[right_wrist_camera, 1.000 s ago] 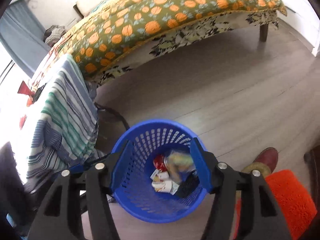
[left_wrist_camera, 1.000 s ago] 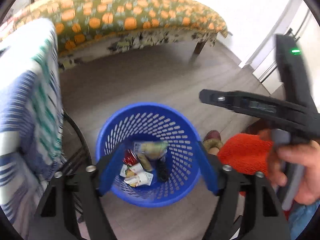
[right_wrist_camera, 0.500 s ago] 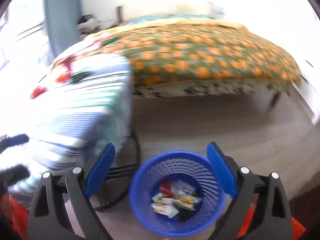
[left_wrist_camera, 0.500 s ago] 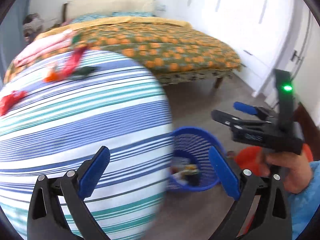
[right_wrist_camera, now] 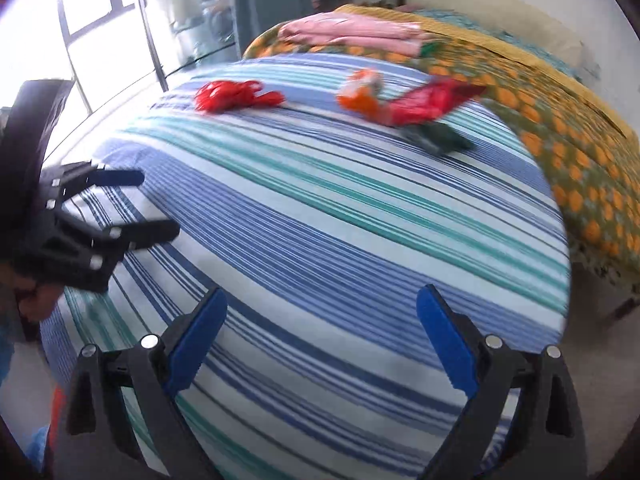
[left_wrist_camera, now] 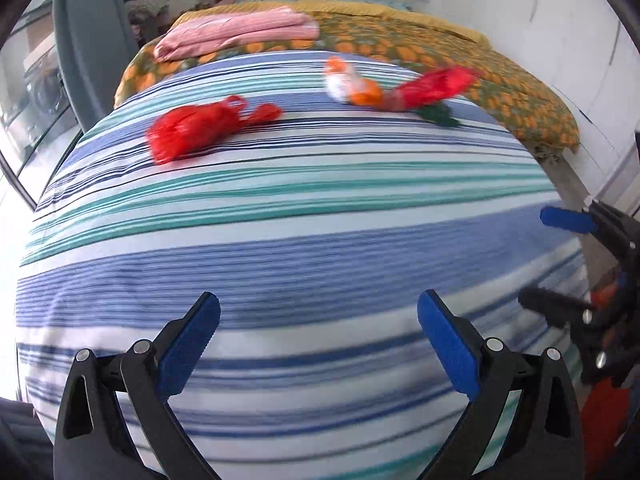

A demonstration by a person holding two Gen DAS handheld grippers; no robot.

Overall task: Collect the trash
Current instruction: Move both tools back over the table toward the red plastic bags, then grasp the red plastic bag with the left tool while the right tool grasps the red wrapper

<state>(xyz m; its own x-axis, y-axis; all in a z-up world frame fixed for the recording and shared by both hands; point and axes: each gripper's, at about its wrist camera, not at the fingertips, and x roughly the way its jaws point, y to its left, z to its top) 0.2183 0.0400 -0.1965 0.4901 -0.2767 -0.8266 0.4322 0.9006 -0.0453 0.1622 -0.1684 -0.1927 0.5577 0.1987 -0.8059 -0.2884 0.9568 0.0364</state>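
Note:
Several pieces of trash lie on the far part of a round table with a striped cloth (left_wrist_camera: 300, 240): a crumpled red plastic bag (left_wrist_camera: 196, 128), an orange and white wrapper (left_wrist_camera: 350, 84), a red wrapper (left_wrist_camera: 432, 86) and a dark green wrapper (left_wrist_camera: 438, 114). The same pieces show in the right wrist view: red bag (right_wrist_camera: 232, 96), orange wrapper (right_wrist_camera: 360, 94), red wrapper (right_wrist_camera: 428, 102), green wrapper (right_wrist_camera: 438, 138). My left gripper (left_wrist_camera: 318, 344) is open and empty over the table's near edge. My right gripper (right_wrist_camera: 322, 338) is open and empty beside it. The trash basket is out of view.
A bed with an orange-patterned cover (left_wrist_camera: 500, 80) stands behind the table, with a folded pink cloth (left_wrist_camera: 236, 32) on it. A grey curtain (left_wrist_camera: 92, 52) and a window (right_wrist_camera: 84, 20) are at the left. Bare floor (right_wrist_camera: 600, 360) lies right of the table.
Both grippers have swung up from the blue basket on the floor to the striped table top. The basket has left both views and the trash on the table has come into view.

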